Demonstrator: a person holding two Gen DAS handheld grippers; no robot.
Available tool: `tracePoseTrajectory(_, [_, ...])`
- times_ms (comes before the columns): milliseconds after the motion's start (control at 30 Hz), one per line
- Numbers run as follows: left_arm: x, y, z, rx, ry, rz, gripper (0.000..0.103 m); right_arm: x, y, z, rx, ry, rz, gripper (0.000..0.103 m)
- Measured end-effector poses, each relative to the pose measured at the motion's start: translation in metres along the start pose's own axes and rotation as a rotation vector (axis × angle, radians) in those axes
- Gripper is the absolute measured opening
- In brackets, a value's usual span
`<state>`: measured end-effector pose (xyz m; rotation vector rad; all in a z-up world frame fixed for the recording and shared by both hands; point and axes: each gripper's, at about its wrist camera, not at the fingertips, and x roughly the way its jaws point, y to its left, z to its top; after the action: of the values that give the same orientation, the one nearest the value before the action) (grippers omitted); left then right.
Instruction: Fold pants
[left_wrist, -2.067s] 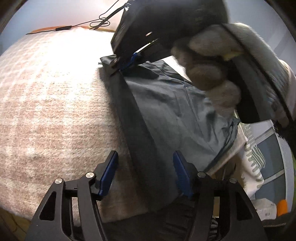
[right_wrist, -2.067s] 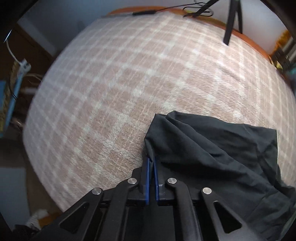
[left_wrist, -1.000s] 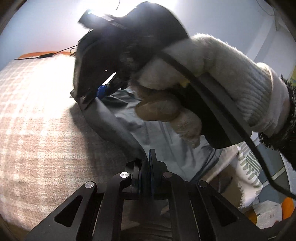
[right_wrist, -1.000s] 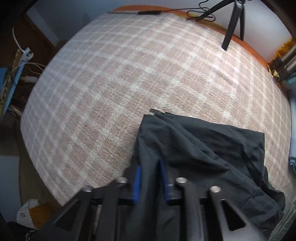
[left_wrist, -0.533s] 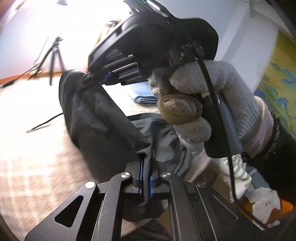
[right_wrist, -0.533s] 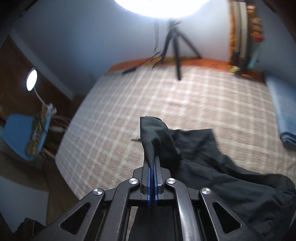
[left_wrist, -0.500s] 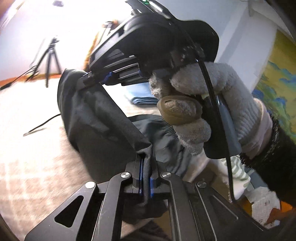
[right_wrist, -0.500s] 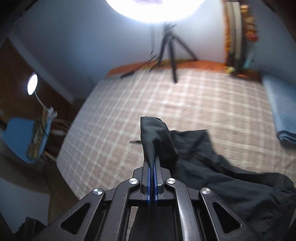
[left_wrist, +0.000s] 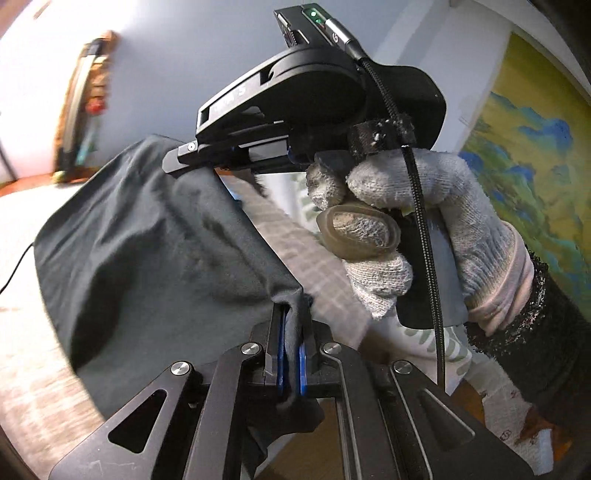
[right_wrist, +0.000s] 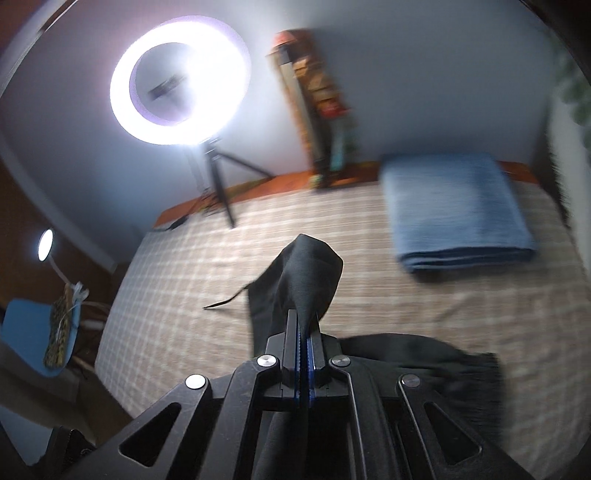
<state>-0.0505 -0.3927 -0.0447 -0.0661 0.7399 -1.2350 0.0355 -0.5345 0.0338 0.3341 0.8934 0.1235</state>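
The dark grey pants (left_wrist: 147, 266) hang lifted off the bed, stretched between my two grippers. My left gripper (left_wrist: 291, 325) is shut on one edge of the cloth, which bunches between its blue pads. Above it in the left wrist view, my right gripper (left_wrist: 188, 157) is held by a gloved hand (left_wrist: 417, 218) and pinches the far corner. From the right wrist view, my right gripper (right_wrist: 303, 325) is shut on a peak of the black pants (right_wrist: 306, 273), with the rest trailing down onto the checked bedspread (right_wrist: 369, 295).
A folded blue blanket (right_wrist: 454, 210) lies on the far right of the bed. A lit ring light (right_wrist: 177, 81) on a tripod (right_wrist: 218, 177) stands behind the bed's far edge. A blue chair (right_wrist: 33, 336) is at the left.
Both grippers have risen and swung across the bed with the pants, lifting the cloth off the bedspread. The right gripper's jaws closed fully on the fabric. The views now tilt up toward the wall.
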Motion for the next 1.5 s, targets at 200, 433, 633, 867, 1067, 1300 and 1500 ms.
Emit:
tracePoseTrajectory(200, [0.041,-0.014,0.012,0.012,0.049,-0.043,0.004,-0.016,-0.070,-0.008,0.067,-0.012,-0.067,0.000])
tracePoseTrajectory(433, [0.067,-0.020,0.006,0.031,0.106,-0.048,0.003,0.000,-0.136,-0.022,0.123,0.032,-0.103,0.000])
tracePoseTrajectory(633, [0.075,-0.027,0.006,0.027,0.156,-0.047,0.011,0.019,-0.162,-0.027,0.143,0.060,-0.112,0.000])
tracePoseTrajectory(867, [0.040,-0.023,-0.009,0.103,0.183,-0.010,0.023,0.039,-0.176,-0.036,0.145,0.129,-0.164,0.004])
tracePoseTrajectory(1067, [-0.020,0.013,-0.040,0.066,0.183,0.144,0.030,0.018,-0.166,-0.031,0.067,0.095,-0.249,0.035])
tracePoseTrajectory(1300, [-0.046,0.064,-0.070,-0.182,0.229,0.200,0.030,-0.004,-0.113,-0.021,-0.059,0.034,-0.155,0.037])
tracePoseTrajectory(1500, [-0.034,0.070,-0.087,-0.261,0.259,0.191,0.030,0.010,-0.065,-0.015,-0.171,0.036,-0.033,0.041])
